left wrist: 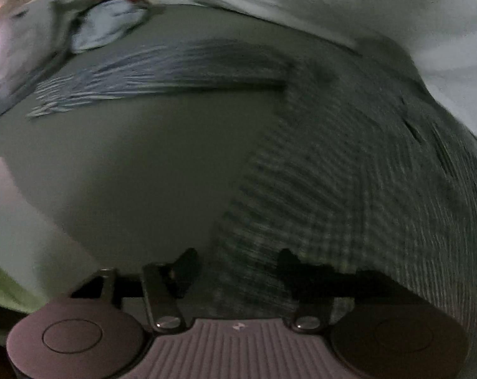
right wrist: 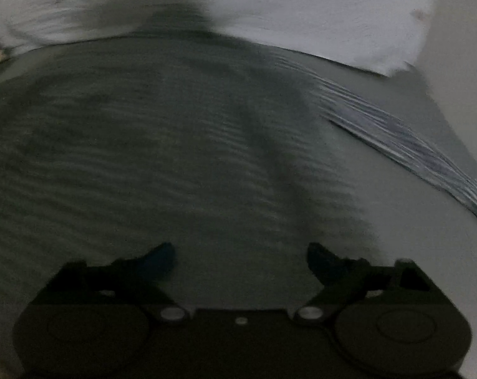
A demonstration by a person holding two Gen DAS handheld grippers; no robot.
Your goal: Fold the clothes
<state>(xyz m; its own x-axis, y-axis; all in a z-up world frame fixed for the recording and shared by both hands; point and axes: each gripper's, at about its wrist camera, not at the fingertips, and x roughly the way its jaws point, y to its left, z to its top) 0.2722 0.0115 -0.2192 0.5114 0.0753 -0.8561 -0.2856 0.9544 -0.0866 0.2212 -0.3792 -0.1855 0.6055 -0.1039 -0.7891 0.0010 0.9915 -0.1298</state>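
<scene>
Between our left gripper (left wrist: 236, 260) fingers, spread apart, nothing is pinched; our right gripper (right wrist: 241, 254) gapes empty too. Both hover over the striped shirt (left wrist: 348, 164), spread flat on the grey surface (left wrist: 137, 170). Blurred, hurried closing could bunch cloth, spoiling the fold.

Left of the striped shirt (left wrist: 348, 164) the grey tabletop (left wrist: 143, 170) lies bare, wide enough for a hand-held gripper to pass. One sleeve (left wrist: 150, 75) stretches across that stretch farther back. Beyond it a heap of clothes (left wrist: 90, 22) crowds the far left corner. On the right side, bare surface (right wrist: 405, 221) runs between the shirt and its other sleeve (right wrist: 405, 145). White cloth (right wrist: 317, 19) lines the far edge.
</scene>
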